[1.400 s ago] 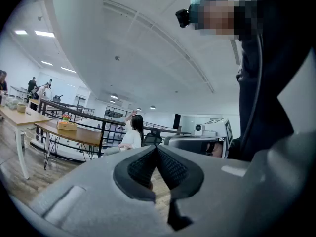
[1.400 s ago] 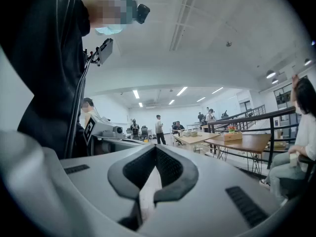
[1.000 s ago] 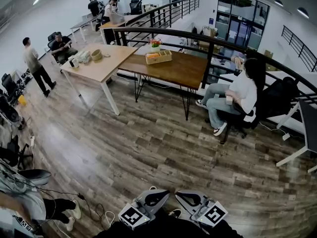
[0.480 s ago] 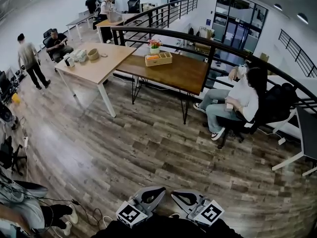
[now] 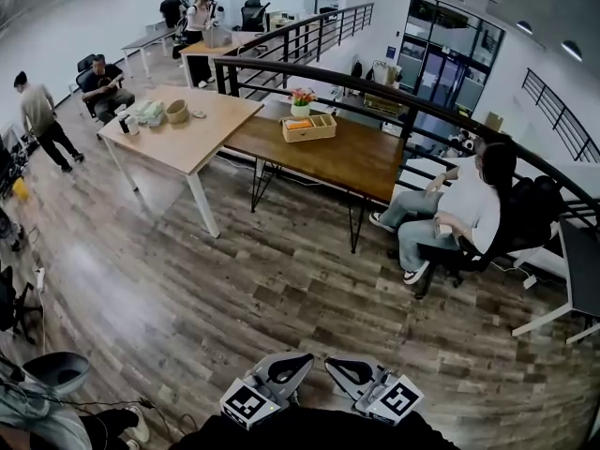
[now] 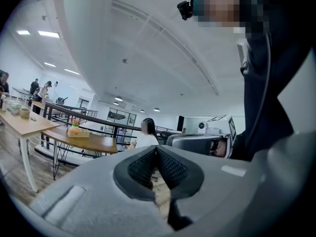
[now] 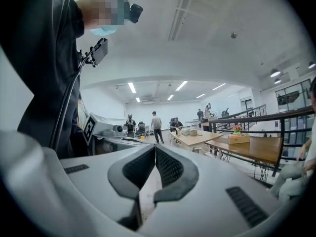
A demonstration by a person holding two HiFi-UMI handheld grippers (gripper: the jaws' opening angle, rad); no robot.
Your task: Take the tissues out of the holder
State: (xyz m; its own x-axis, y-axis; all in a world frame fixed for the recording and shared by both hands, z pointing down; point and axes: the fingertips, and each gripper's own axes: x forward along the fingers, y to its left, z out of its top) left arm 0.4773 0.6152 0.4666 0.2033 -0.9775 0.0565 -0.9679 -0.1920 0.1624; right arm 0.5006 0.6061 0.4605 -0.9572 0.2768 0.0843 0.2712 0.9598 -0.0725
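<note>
Lately the whole view has slid: the grey-brown plank floor (image 5: 281, 279) fills the near ground, and the dark brown wooden counter (image 5: 347, 153) on the far side now sits a little nearer than a second ago. On it stands a pale wooden box (image 5: 309, 127), probably the tissue holder, though it is too small to show any tissues. The grey left claw (image 6: 157, 154) and grey right claw (image 7: 155, 152) are both clenched on nothing, low and near, so the task looks not yet begun.
</note>
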